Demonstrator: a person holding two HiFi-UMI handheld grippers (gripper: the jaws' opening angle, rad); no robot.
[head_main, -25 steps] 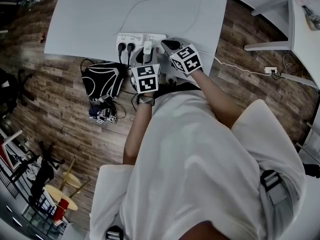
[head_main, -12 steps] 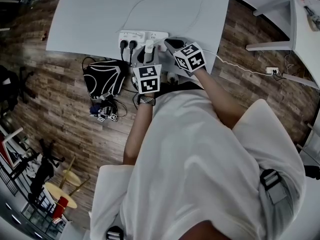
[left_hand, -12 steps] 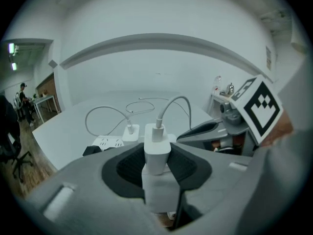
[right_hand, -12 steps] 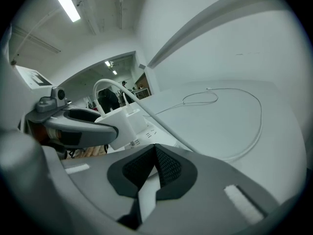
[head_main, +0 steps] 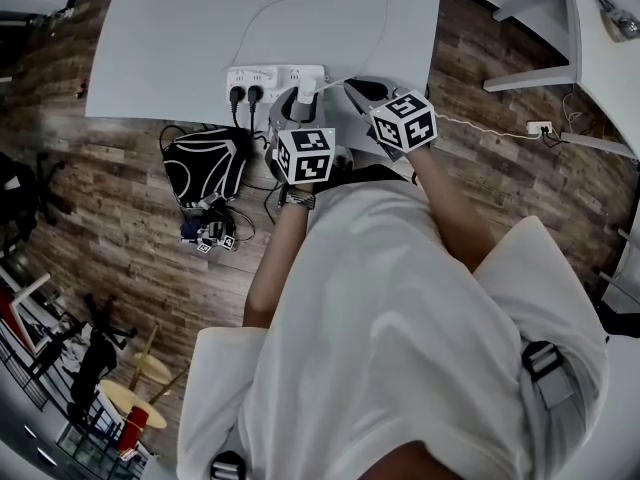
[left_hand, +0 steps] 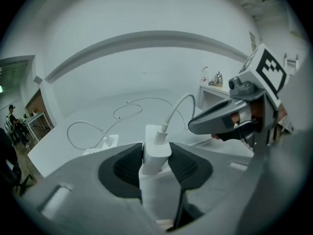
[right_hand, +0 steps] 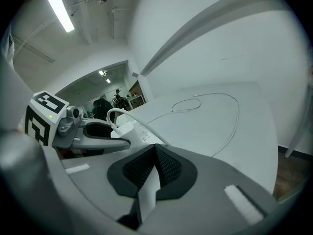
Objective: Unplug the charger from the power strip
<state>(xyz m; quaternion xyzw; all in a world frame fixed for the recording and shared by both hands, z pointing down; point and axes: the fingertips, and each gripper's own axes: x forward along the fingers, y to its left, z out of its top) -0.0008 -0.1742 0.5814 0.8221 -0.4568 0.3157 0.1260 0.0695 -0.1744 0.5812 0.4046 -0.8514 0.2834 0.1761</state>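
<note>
Left hand-held gripper (left_hand: 156, 156): clamped on the white charger (left_hand: 156, 137), one pad on each side. The jaws have just eased apart a touch, with the charger between them.
Charger: at the right end of the power strip (head_main: 272, 73), near the front edge of the tabletop (head_main: 170, 38). Its white cable (left_hand: 177, 107) arcs up out of the top.
Plugged or not: honestly can't tell. The jaws cover the charger's base in every view, so the prongs are hidden.
Right hand-held gripper (right_hand: 155, 155): pads pressed together with nothing in them. It hangs just right of the left one, apart from the strip.
Power strip: only partly visible, since its right end is tucked behind the left gripper. Two black plugs (head_main: 246, 95) sit in its left sockets.
Loose cable (right_hand: 238, 112): thin and white, further back on the tabletop. Its far loop runs off the top of the head view.
Floor: there's a black bag (head_main: 205, 160) below the tabletop edge, and the small stuff beside it is too blurry to name.
</note>
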